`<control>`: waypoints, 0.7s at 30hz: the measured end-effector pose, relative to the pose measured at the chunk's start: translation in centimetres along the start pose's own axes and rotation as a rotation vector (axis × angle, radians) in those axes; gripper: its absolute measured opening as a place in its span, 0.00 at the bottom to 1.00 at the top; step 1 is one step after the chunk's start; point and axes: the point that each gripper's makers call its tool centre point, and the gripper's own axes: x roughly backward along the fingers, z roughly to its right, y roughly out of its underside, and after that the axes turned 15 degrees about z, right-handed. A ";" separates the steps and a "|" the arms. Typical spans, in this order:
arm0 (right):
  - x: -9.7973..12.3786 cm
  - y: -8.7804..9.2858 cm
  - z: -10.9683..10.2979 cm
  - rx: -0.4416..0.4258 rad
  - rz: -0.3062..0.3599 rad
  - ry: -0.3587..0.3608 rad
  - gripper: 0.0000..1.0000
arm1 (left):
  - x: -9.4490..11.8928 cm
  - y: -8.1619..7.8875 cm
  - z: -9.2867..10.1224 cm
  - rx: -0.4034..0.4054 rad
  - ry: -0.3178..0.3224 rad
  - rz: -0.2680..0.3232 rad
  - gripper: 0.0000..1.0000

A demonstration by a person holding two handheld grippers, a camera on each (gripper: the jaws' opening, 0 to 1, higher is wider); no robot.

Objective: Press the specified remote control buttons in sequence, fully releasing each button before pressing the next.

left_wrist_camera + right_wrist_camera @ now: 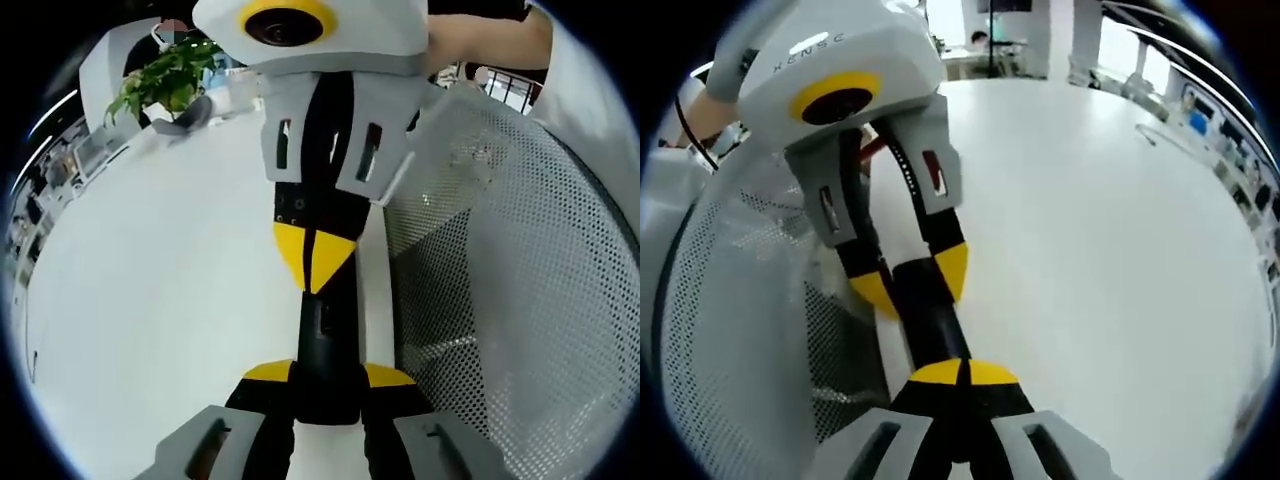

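A slim black remote control is held above the white table. My left gripper is shut on it, one yellow-tipped jaw on each long side. In the right gripper view the left gripper comes down from the upper left and clamps the remote the same way. My right gripper is shut, its yellow tips pressed together and resting on the remote's end. The left gripper view shows the right gripper coming from the top, its closed tips on the remote's face. The buttons are hidden.
A white perforated mesh basket stands close beside the grippers, also seen as the mesh basket. A potted green plant sits at the table's far end. A person's arm shows near the top. Open white tabletop lies on the other side.
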 end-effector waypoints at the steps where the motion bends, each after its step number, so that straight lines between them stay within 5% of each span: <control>1: 0.0 0.0 0.0 -0.003 -0.004 -0.002 0.00 | 0.0 0.0 0.0 0.000 0.000 0.002 0.24; 21: -0.3 0.0 0.3 -0.065 0.005 0.004 0.00 | 0.0 -0.1 0.0 0.006 0.012 0.001 0.24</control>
